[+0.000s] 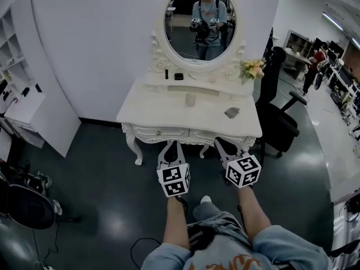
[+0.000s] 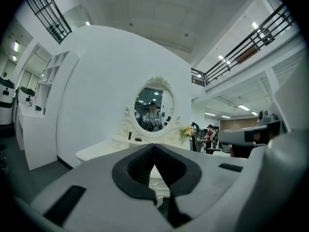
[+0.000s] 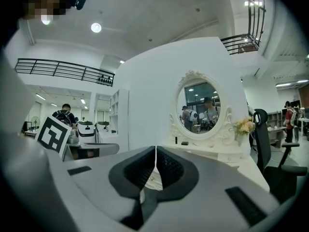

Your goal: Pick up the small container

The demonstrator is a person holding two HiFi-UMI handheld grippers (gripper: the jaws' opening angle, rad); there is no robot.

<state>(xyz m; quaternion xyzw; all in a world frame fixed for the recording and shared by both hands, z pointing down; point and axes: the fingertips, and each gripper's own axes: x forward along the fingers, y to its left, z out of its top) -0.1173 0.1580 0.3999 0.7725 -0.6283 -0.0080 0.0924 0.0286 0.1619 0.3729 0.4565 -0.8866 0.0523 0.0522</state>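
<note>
Left gripper [image 1: 171,149] [image 2: 154,147] and right gripper [image 1: 225,149] [image 3: 156,152] both have jaws closed together with nothing between them, held side by side short of the front edge of the white dressing table [image 1: 147,112]. The small container [image 1: 190,99] stands upright mid-tabletop, ahead of the tongs and between their lines, well apart from both; its contents can't be told. A grey flat item [image 1: 232,112] lies ahead of the right gripper. Flowers [image 1: 253,68] sit at the far right corner.
</note>
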